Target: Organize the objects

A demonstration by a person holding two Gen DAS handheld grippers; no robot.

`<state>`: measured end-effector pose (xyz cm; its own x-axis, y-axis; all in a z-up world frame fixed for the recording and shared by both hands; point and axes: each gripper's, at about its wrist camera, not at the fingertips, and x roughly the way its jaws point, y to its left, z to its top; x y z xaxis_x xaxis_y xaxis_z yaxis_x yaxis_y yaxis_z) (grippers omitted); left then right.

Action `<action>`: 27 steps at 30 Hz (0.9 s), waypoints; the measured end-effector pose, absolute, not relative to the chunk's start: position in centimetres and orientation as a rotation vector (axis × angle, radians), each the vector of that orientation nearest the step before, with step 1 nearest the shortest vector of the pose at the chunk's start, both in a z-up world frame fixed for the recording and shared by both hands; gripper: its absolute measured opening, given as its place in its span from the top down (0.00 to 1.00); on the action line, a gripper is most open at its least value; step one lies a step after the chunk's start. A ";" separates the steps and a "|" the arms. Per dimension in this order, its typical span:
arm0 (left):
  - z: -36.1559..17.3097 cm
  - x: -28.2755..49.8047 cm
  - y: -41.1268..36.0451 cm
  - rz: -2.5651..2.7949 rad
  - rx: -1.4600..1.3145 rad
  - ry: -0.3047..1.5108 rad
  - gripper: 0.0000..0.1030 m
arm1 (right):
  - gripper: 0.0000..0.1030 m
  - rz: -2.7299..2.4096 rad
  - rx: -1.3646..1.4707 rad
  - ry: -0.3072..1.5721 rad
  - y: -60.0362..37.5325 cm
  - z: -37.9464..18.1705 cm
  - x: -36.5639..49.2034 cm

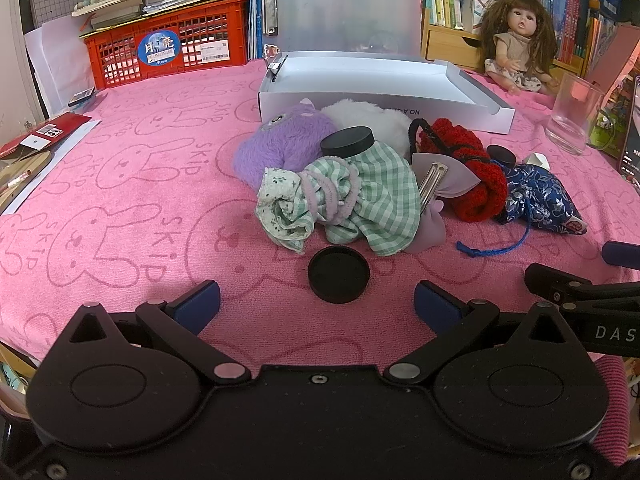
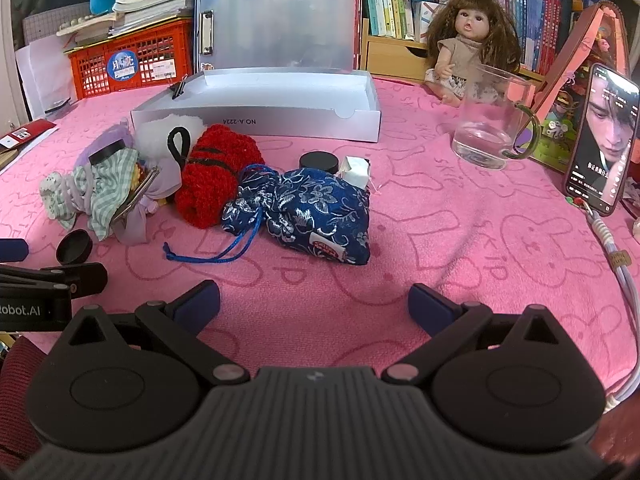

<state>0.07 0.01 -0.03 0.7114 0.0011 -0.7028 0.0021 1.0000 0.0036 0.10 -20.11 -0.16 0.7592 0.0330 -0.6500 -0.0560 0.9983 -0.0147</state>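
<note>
A heap lies mid-table on the pink towel: a purple plush (image 1: 276,142), white plush (image 1: 368,118), green checked cloth (image 1: 360,200) with a black lid (image 1: 347,142) on it, red knit piece (image 1: 468,168) and blue floral pouch (image 2: 308,212). A second black lid (image 1: 338,274) lies loose just ahead of my left gripper (image 1: 316,304), which is open and empty. My right gripper (image 2: 314,304) is open and empty, short of the pouch. A shallow white box (image 1: 384,80) stands behind the heap. Another black lid (image 2: 319,162) and a small white carton (image 2: 355,171) lie behind the pouch.
A doll (image 2: 468,40) sits at the back right. A glass mug (image 2: 488,120) and a propped phone (image 2: 602,140) stand at the right. A red crate (image 1: 168,48) with books, a clipboard (image 1: 340,12) and bookshelves line the back. Papers (image 1: 44,140) lie at the left edge.
</note>
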 end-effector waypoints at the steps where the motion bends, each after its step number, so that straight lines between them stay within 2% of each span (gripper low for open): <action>1: 0.0 0.0 0.0 -0.001 0.005 0.778 0.00 | 0.00 0.048 -0.034 0.705 -20.1 -0.1 0.1; 17: -0.1 -0.6 0.2 -0.022 0.031 0.725 0.00 | 0.00 0.055 0.003 0.635 -20.5 -0.4 -0.2; 24: 0.9 -1.9 0.4 -0.052 0.037 0.632 0.00 | 0.00 0.072 0.049 0.614 -21.0 0.1 0.6; 25: 1.0 -1.9 0.4 -0.054 0.029 0.634 0.01 | 0.00 0.070 0.048 0.605 -21.0 0.2 0.8; 27: 0.9 -1.7 0.6 -0.063 0.008 0.647 0.12 | 0.00 0.065 0.039 0.593 -21.0 0.4 1.0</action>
